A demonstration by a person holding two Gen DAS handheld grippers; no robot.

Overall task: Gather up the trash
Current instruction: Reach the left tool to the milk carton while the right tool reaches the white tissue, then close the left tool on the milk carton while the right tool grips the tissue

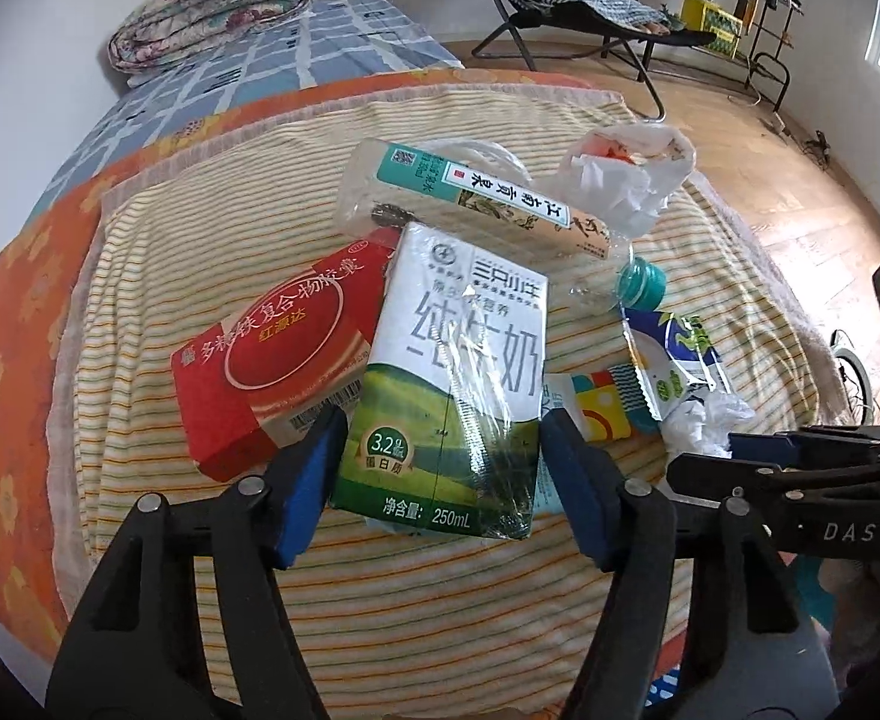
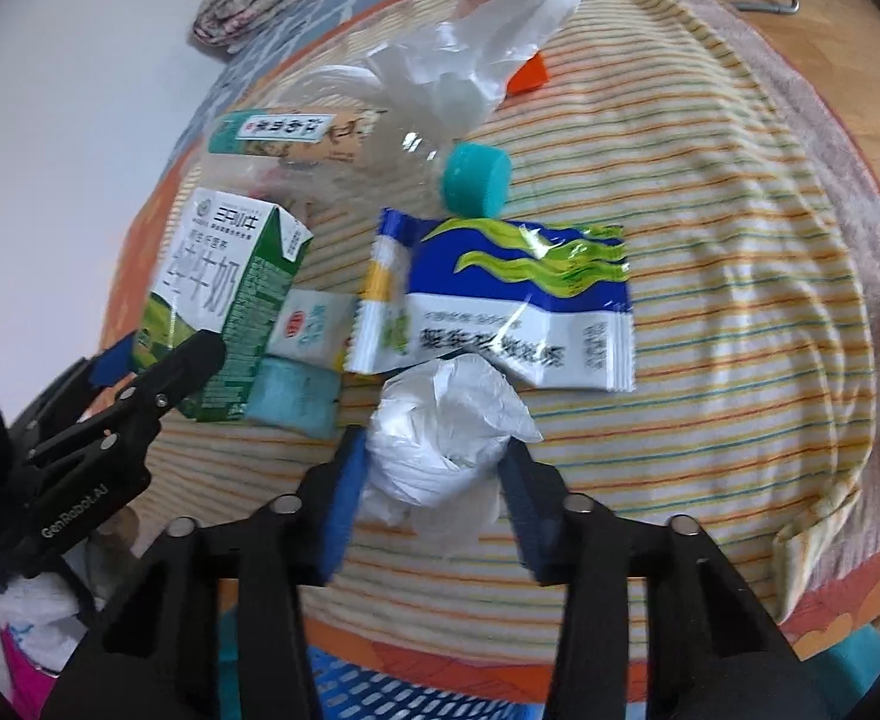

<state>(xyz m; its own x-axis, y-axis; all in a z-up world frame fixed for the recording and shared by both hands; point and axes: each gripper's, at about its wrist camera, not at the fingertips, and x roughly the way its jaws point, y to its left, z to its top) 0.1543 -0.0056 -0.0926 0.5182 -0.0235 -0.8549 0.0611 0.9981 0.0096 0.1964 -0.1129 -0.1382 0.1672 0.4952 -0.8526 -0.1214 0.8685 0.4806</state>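
Note:
Trash lies on a striped blanket (image 1: 200, 240) on a bed. My left gripper (image 1: 440, 468) is shut on a green-and-white milk carton (image 1: 452, 372), its blue pads pressed on both sides; the carton also shows in the right wrist view (image 2: 218, 294). My right gripper (image 2: 434, 468) is shut on a crumpled white tissue (image 2: 440, 438). A red medicine box (image 1: 278, 354) lies left of the carton. A clear plastic bottle (image 1: 470, 204) with a teal cap (image 2: 476, 177) lies behind. A blue-and-white snack wrapper (image 2: 512, 312) lies beyond the tissue.
A white plastic bag (image 2: 482, 60) sits at the far side of the blanket. A small teal-and-white packet (image 2: 302, 360) lies next to the carton. A folded quilt (image 1: 212, 6) rests on the bed's far end. A folding chair (image 1: 578, 6) stands on the wooden floor.

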